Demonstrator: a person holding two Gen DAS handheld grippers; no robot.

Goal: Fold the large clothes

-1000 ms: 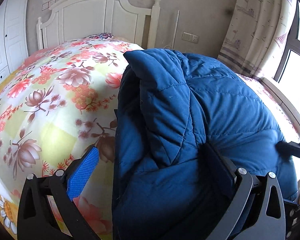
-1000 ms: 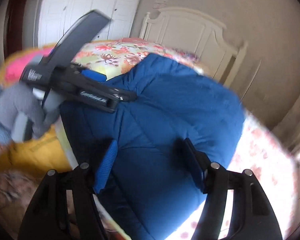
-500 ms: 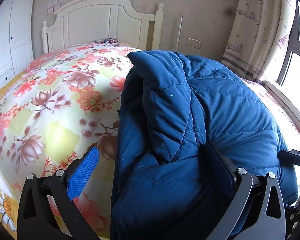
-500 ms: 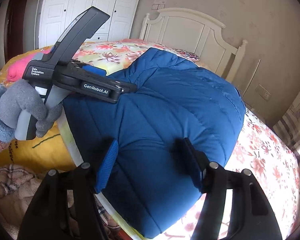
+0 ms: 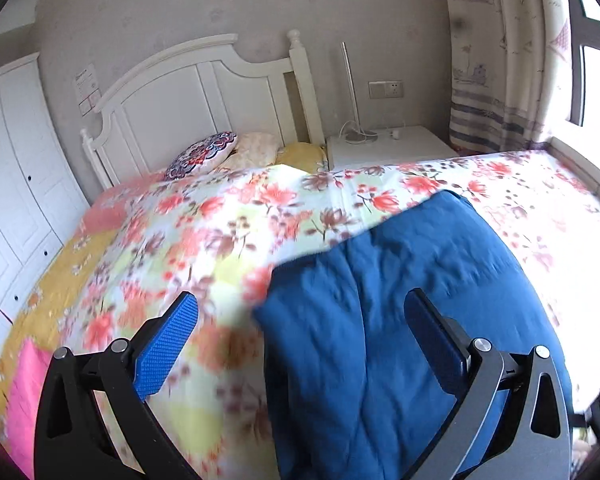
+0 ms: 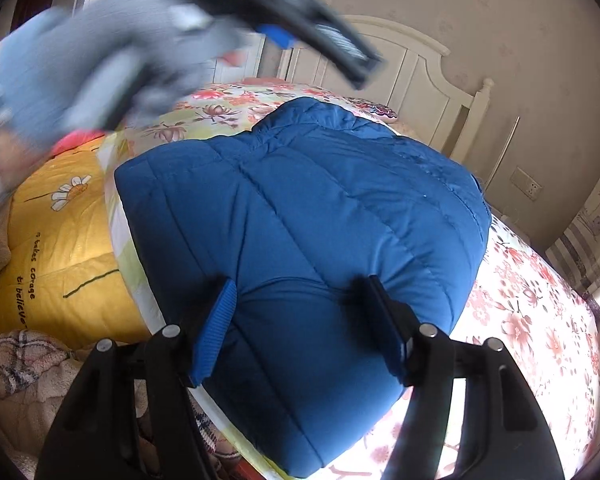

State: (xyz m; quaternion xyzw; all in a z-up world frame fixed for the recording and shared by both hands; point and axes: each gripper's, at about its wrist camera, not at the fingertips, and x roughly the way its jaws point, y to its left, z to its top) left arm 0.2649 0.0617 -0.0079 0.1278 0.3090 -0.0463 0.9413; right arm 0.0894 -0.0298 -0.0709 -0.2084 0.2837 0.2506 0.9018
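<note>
Left gripper lifted clear | blue jacket folded, puffy

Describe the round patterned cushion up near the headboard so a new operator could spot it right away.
Start at the white headboard at the far end of the bed. At its foot lies a row of pillows; the round cushion is the leftmost, leaning against a pale pillow. It alone has a dark blue mandala-like pattern with red; its neighbours are pale and yellow.
</note>
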